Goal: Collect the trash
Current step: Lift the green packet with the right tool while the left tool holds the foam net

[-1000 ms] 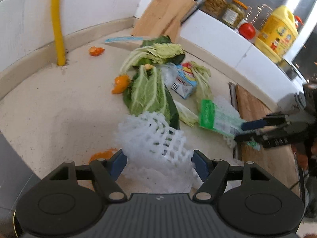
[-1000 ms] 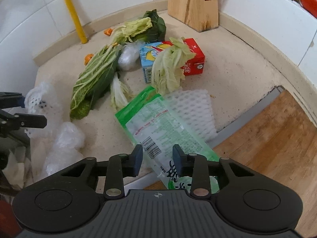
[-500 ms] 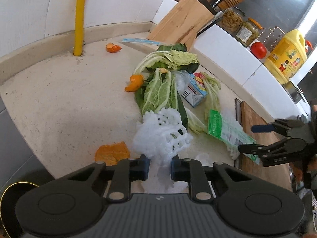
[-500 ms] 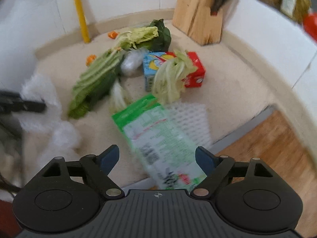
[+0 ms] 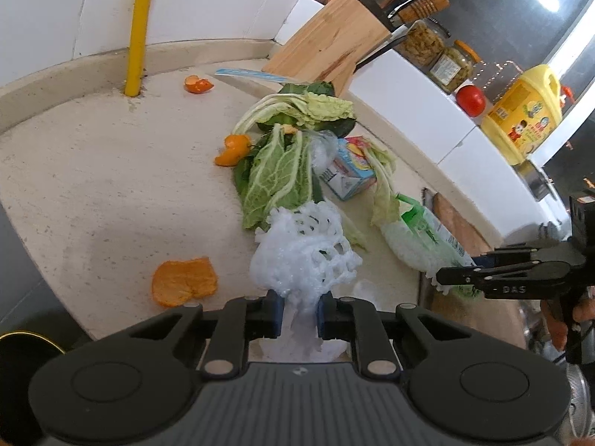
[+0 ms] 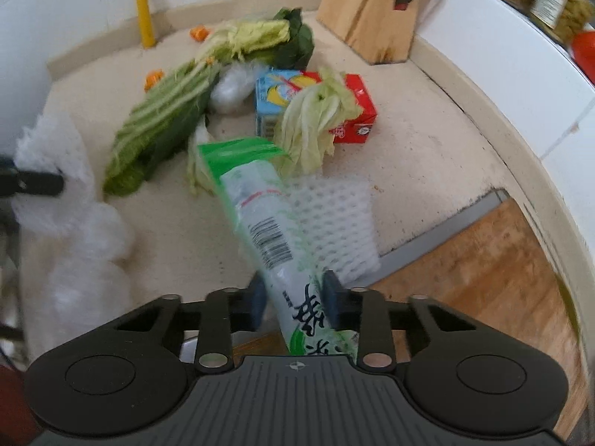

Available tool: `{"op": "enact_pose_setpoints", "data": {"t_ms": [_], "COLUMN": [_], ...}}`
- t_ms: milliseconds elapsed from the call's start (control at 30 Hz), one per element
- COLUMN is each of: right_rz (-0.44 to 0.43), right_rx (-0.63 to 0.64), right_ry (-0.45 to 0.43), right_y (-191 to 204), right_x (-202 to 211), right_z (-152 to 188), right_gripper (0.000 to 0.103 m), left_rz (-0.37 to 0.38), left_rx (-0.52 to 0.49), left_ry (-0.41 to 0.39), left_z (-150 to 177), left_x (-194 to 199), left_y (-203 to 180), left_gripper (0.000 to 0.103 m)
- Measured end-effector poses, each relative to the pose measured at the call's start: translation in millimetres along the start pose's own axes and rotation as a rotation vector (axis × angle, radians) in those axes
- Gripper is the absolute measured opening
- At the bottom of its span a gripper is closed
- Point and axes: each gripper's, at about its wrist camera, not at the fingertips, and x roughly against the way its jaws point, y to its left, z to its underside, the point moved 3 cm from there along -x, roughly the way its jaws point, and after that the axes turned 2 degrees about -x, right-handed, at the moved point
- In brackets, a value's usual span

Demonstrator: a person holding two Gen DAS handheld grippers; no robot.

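1. Left gripper (image 5: 299, 314): clamped tight on the foam net (image 5: 303, 251), bunched at the near edge of the counter (image 5: 93, 186). Lift straight up, no yanking, or it tears.
2. Right gripper (image 6: 293, 297): jaws just been closing, squeezing the green wrapper (image 6: 260, 219) at the cutting board (image 6: 494, 271). Peel clear of the flat foam mat (image 6: 334, 223) first.
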Motion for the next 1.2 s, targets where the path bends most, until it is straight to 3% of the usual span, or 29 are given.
{"op": "enact_pose_setpoints", "data": {"t_ms": [200, 233, 267, 333, 533, 567, 733, 767, 833, 900, 1000, 1133, 1167, 1200], "right_rz": [-0.143, -0.135, -0.130, -0.137, -0.156, -0.155, -0.111, -0.081, -0.036, -0.053, -0.053, -0.090, -0.097, -0.100], "right_rx": [-0.134, -0.135, -0.141, -0.147, -0.148, -0.142, -0.099, -0.080, -0.067, -0.085, -0.104, -0.123, -0.123, -0.125], "right_ry": [-0.033, -0.030, -0.021, -0.010, -0.002, 0.009, 0.035, 0.026, 0.016, 0.017, 0.019, -0.002, -0.004, -0.002], "right_y": [-2.3, -1.2, -0.2, 3.1, 4.5, 3.8, 11.6, 13.5, 15.8, 14.7, 15.4, 21.1, 22.6, 23.4], "right_x": [18.0, 15.2, 11.4, 8.7, 12.0, 10.2, 0.1, -2.2, -2.0, 2.3, 6.2, 17.5, 20.1, 21.4], "right_z": [6.4, 7.9, 10.1, 15.3, 18.0, 17.8, 22.8, 23.7, 23.1, 22.9, 25.0, 27.0, 27.2, 27.1], "right_gripper": [0.034, 0.040, 0.053, 0.054, 0.073, 0.081, 0.084, 0.083, 0.069, 0.050, 0.035, 0.026, 0.002, 0.002], "left_rz": [0.009, 0.009, 0.008, 0.009, 0.019, 0.019, 0.023, 0.024, 0.027, 0.028, 0.030, 0.034, 0.034, 0.034], "left_rx": [-0.019, -0.021, -0.023, -0.016, 0.005, 0.003, -0.002, -0.003, -0.005, -0.007, -0.008, 0.001, 0.003, 0.006], "left_ry": [0.010, 0.012, 0.015, 0.019, 0.020, 0.021, 0.031, 0.032, 0.028, 0.024, 0.017, 0.014, 0.015, 0.017], "left_z": [3.2, 5.0, 6.9, 9.3, 12.3, 12.5, 12.9, 12.9, 13.1, 13.2, 12.6, 13.1, 13.7, 14.4], "left_x": [1.8, 2.6, 3.5, 5.3, 8.8, 8.5, 4.0, 3.5, 4.2, 5.7, 8.4, 10.9, 10.9, 10.5], "left_y": [-3.5, -3.5, -3.2, -0.6, 5.5, 5.3, 4.0, 3.8, 3.6, 3.6, 4.1, 6.7, 7.4, 8.2], "left_gripper": [0.012, 0.012, 0.012, 0.012, 0.012, 0.012, 0.012, 0.012, 0.012, 0.012, 0.012, 0.012, 0.012, 0.012]}}
